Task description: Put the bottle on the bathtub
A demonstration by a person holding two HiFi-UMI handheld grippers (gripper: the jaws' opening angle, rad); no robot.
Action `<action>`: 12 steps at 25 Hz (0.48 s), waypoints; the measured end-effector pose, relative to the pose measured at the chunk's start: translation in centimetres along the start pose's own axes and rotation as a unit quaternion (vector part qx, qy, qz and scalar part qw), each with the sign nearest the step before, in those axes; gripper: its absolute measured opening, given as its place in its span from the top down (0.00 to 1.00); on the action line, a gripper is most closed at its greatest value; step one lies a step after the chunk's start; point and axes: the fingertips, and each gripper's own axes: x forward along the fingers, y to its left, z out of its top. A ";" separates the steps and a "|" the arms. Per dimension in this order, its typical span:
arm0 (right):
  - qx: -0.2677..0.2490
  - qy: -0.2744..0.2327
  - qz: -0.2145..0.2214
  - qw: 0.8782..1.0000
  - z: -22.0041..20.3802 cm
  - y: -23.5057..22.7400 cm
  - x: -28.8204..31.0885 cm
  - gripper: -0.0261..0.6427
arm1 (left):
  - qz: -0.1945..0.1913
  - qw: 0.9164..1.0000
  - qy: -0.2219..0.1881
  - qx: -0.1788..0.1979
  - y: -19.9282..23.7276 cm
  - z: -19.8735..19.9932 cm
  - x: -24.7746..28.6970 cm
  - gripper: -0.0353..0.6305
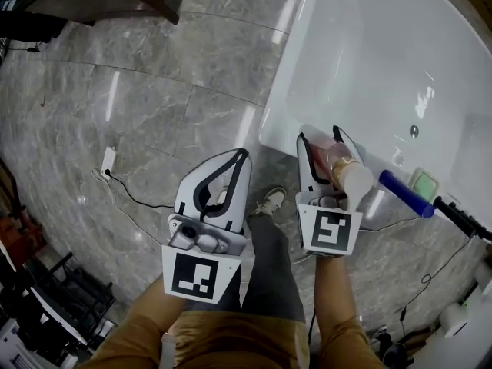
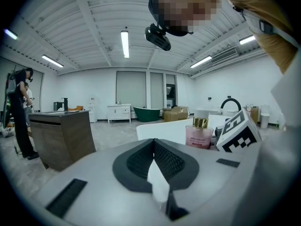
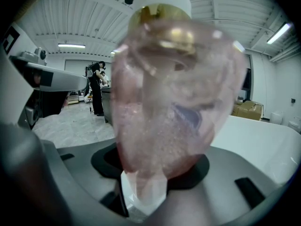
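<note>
A pink translucent bottle [image 1: 340,162] with a gold collar and a white cap [image 1: 356,180] sits between the jaws of my right gripper [image 1: 321,140], which is shut on it. It hangs over the near rim of the white bathtub [image 1: 369,52]. In the right gripper view the bottle [image 3: 178,102] fills most of the picture. To the left, over the marble floor, my left gripper [image 1: 242,157] has its jaws together and holds nothing. The left gripper view shows its black pads [image 2: 162,159] meeting, with the bottle [image 2: 199,136] at the right beside the right gripper's marker cube [image 2: 237,134].
A blue-handled object [image 1: 405,193] and a green pad [image 1: 423,181] lie at the tub's edge near the drain [image 1: 413,131]. A floor socket [image 1: 108,161] trails a cable. My shoe [image 1: 269,201] is below. A wooden counter [image 2: 61,135] and a standing person [image 2: 19,112] are at the left.
</note>
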 end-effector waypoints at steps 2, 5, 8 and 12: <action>0.000 0.000 0.002 1.000 -0.2 0.0 0.2 0.60 | 0.002 1.000 0.000 -0.002 0.0 -0.1 0.1 0.94; -0.004 -0.002 0.004 1.000 -0.2 0.2 0.5 0.60 | 0.004 1.000 0.002 -0.002 0.1 -0.4 0.2 0.94; -0.014 -0.004 0.006 1.000 -0.1 0.3 0.8 0.60 | 0.007 1.000 0.004 -0.004 0.3 -0.7 0.3 0.94; -0.029 -0.006 0.009 1.000 -0.3 0.6 0.9 0.60 | 0.010 1.000 0.007 -0.006 0.3 -1.0 0.6 0.94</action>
